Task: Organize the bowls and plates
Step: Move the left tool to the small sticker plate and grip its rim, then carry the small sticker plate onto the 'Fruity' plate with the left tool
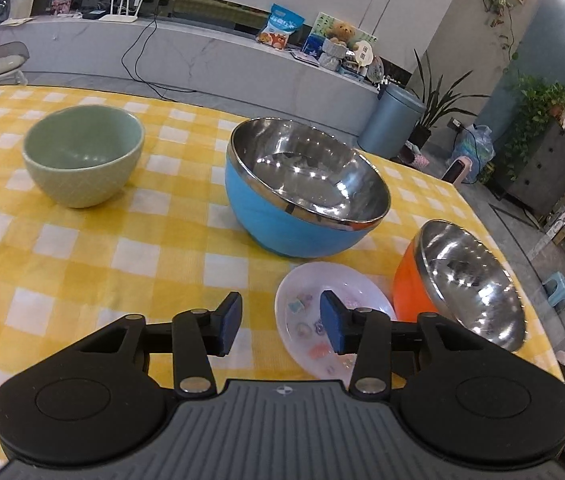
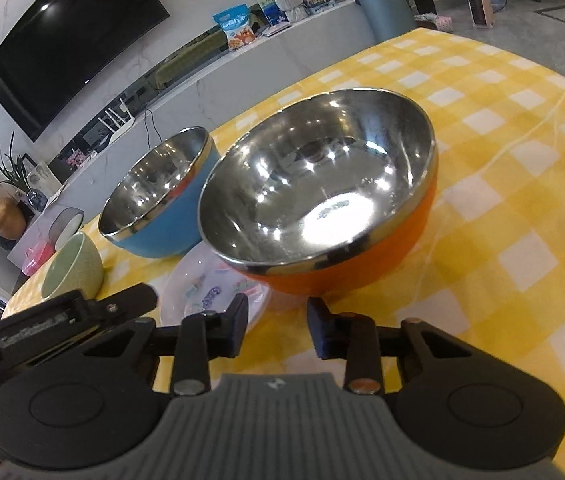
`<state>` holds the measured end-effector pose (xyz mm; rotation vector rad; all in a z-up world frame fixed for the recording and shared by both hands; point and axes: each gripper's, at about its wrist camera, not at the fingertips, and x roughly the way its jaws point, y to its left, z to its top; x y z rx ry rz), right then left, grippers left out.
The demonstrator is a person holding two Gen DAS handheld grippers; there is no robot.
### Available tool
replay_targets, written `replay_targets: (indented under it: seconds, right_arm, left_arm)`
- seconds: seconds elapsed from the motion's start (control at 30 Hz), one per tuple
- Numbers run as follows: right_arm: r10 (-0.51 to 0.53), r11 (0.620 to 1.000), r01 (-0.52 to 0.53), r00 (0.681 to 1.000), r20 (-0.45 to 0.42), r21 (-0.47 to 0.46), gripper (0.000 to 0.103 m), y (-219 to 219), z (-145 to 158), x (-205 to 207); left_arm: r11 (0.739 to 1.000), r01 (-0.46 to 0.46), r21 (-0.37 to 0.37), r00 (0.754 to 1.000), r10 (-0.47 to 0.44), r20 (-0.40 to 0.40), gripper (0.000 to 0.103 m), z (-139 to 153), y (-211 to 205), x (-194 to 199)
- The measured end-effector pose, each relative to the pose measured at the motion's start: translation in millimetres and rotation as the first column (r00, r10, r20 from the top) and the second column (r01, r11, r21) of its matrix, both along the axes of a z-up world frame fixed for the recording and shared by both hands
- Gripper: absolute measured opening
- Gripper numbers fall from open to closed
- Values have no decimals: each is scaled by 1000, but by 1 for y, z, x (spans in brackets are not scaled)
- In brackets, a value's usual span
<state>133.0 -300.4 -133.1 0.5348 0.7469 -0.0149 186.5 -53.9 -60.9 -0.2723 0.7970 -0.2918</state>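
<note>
In our left view the left gripper [image 1: 280, 322] gapes empty over the plate [image 1: 302, 316] at lower centre, with the whole green bowl [image 1: 82, 156] upper left. Our right view shows the right gripper [image 2: 278, 330], released and empty, below the orange bowl [image 2: 322, 200]; the blue bowl [image 2: 162, 200] sits centre left, and a TV [image 2: 70, 36] shows only here.

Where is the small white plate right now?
The white plate lies on the yellow checked tablecloth, in front of the blue bowl and beside the orange bowl, under the left gripper.
</note>
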Motion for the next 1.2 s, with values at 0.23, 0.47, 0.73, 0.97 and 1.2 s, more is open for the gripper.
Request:
replay_targets:
  seconds: [0.23,0.47,0.73,0.97,1.2]
  right_arm:
    - [19,1000,-19,1000,6,-3,14,3,-3,3]
    - [30,1000,-30,1000,9,-7,6,6,0,1]
    - [51,999,-51,999,-12,16,6,8,10,-8]
    - [101,994,-100,995,-17,49,5,18,17,-24]
    - [170,981,-171,985,12,87,5,32,32,-51]
  left_arm:
    - [999,17,31,999,-16,-35,17,-9,-5,8]
    - [998,35,56,999,-33,-38,4,-8,-8,4]
    - [998,22,65,999,-20,-35,4,8,-1,-12]
    - [996,-23,87,998,27,-55,4,22,15,-37]
    - [992,-74,98,995,80,-61,4,43,36,-68]
